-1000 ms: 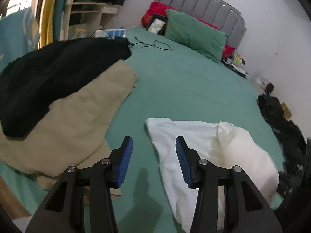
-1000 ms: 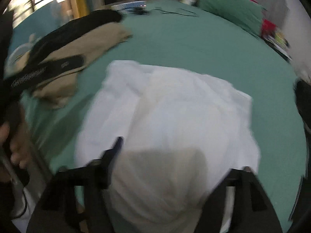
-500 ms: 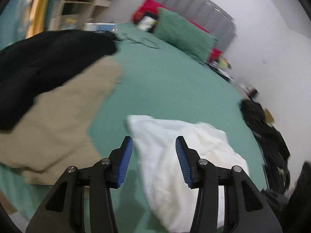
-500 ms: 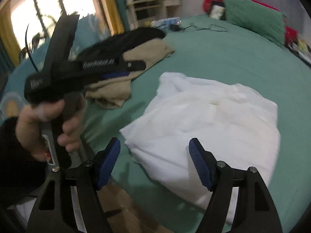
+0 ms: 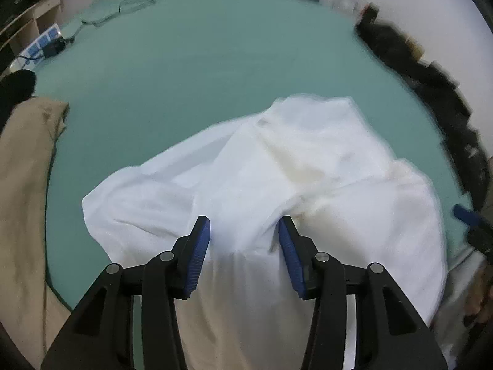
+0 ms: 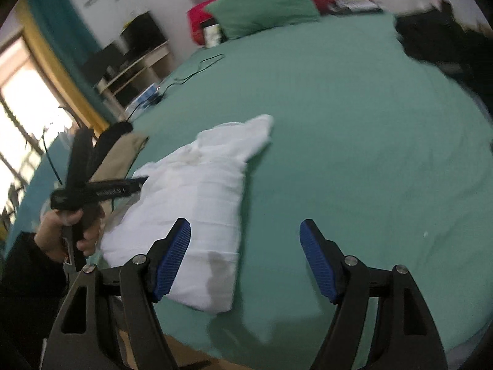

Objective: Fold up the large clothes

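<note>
A rumpled white garment [image 5: 277,178] lies on the green bed near its front edge; it also shows in the right wrist view [image 6: 203,191]. My left gripper [image 5: 244,243] is open and hovers right over the garment's near part, holding nothing. In the right wrist view the left gripper [image 6: 101,188] is seen from the side at the garment's left end. My right gripper [image 6: 245,256] is wide open and empty, above the garment's right edge and the bare sheet.
The green bed sheet [image 6: 354,123] spreads wide to the right and back. A tan garment [image 5: 24,185] and a black one [image 5: 15,89] lie at the left. Pillows [image 6: 262,9] stand at the headboard. Dark clothes [image 5: 431,92] pile along the bed's right edge.
My left gripper has swung right and down over the white garment. My right gripper has moved right, off the garment's middle. Both stay open.
</note>
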